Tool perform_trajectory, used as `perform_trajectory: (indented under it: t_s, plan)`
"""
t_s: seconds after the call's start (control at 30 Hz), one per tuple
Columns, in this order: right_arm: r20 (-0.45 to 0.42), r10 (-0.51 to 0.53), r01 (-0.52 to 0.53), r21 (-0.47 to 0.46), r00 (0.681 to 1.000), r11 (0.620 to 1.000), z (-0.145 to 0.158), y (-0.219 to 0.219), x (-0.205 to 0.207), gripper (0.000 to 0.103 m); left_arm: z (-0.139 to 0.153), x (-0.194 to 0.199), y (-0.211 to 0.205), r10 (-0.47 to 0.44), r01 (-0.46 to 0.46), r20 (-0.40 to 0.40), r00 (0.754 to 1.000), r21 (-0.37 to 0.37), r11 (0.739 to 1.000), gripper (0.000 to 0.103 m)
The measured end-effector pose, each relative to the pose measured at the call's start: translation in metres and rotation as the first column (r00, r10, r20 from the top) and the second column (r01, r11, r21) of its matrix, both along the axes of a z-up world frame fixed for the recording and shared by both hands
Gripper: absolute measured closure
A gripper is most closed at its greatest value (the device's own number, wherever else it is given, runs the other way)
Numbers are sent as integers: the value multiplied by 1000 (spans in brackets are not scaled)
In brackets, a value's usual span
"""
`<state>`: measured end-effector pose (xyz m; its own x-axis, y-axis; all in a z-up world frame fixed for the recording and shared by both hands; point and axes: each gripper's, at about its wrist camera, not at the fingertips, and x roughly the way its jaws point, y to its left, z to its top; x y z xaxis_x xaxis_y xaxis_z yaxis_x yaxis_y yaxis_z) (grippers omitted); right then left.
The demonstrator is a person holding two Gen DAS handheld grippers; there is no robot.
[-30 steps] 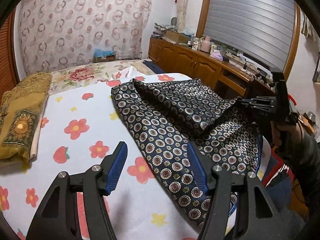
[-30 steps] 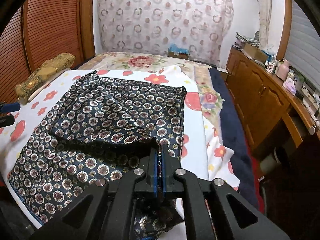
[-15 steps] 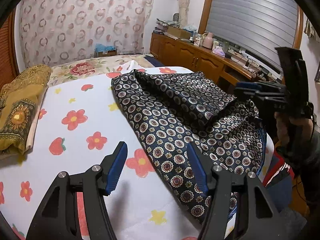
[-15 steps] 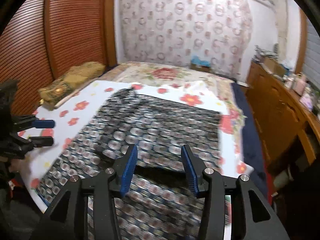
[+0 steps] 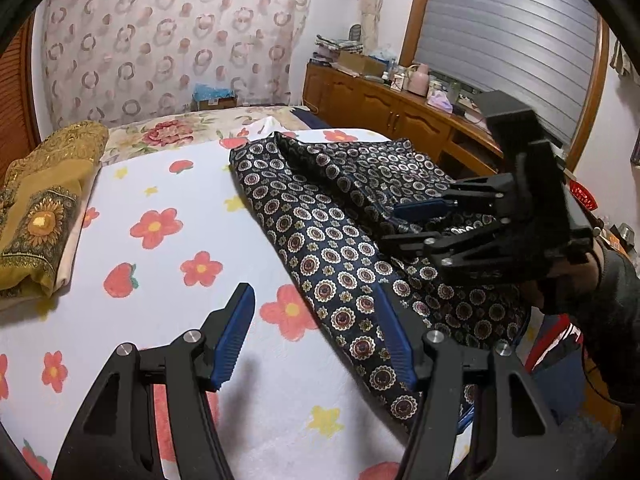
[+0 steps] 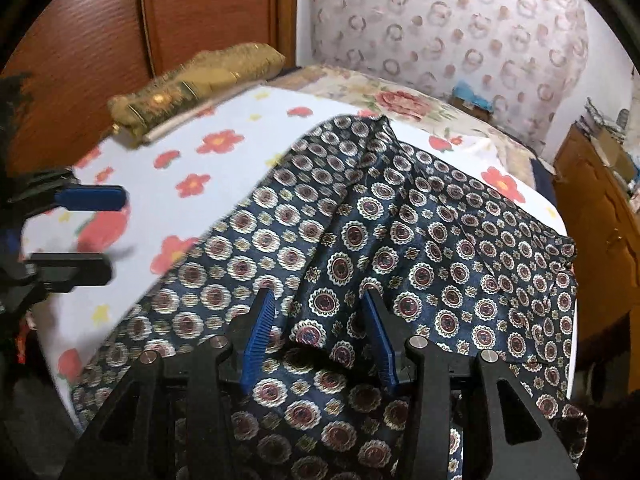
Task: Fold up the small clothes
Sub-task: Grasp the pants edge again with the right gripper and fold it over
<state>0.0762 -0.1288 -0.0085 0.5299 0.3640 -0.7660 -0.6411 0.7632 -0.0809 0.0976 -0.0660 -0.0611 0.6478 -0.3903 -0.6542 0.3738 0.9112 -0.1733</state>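
Note:
A navy cloth [image 5: 340, 240] with round medallion print lies on the white flowered bed sheet [image 5: 160, 184], its right part folded over itself. My left gripper [image 5: 313, 292] stands open low over the sheet, its right finger over the cloth's near left edge. My right gripper [image 5: 400, 222], in a gloved hand, hovers open above the cloth's middle. In the right wrist view the right gripper [image 6: 317, 294] is open just above a raised fold of the cloth [image 6: 440, 260], and nothing is pinched. The left gripper [image 6: 117, 235] shows at the left edge.
A folded golden embroidered textile [image 5: 40, 208] lies at the sheet's far left. A wooden cabinet [image 5: 380, 100] with clutter on top runs along the right of the bed. Brown slatted doors [image 6: 80, 40] stand behind the left side. A patterned curtain [image 5: 160, 40] hangs at the back.
My right gripper let go of the cloth's fold and opened, then swung leftward over the cloth's middle while rolling. The left gripper stayed in place, still open.

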Motion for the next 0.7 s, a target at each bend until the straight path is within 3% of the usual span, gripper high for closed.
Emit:
perform_trajectory:
  t_s: [0.03, 0.07, 0.1, 0.13, 0.23, 0.4, 0.6, 0.7]
  plan:
    - [-1, -3, 3, -16, 1000, 1000, 0, 3, 3, 56, 0, 0, 0, 0, 0, -2, 1000, -1, 1000, 40]
    - [-1, -8, 8, -32, 1000, 999, -2, 4, 3, 63, -1, 0, 0, -1, 1, -4, 1000, -2, 1000, 40]
    - [4, -12, 12, -45, 1000, 999, -3, 7, 3, 72, 0, -1, 0, -1, 1, -5, 1000, -2, 1000, 40]
    - [8, -10, 11, -54, 1000, 999, -3, 7, 3, 89, -1, -1, 0, -1, 1, -5, 1000, -2, 1000, 40]
    - [39, -13, 16, -59, 999, 998, 6, 5, 8, 97, -2, -2, -1, -4, 4, -6, 1000, -2, 1000, 40]
    - [130, -77, 86, -70, 989, 994, 33, -17, 27, 98, -1, -4, -1, -5, 5, -4, 1000, -5, 1000, 40]
    - [215, -250, 270, -67, 944, 960, 66, -54, 75, 98, -4, -2, -5, -9, 9, -11, 1000, -1, 1000, 40]
    - [159, -339, 343, 4, 927, 939, 74, -72, 92, 80, -5, -2, -6, -12, 12, -15, 1000, 3, 1000, 40]
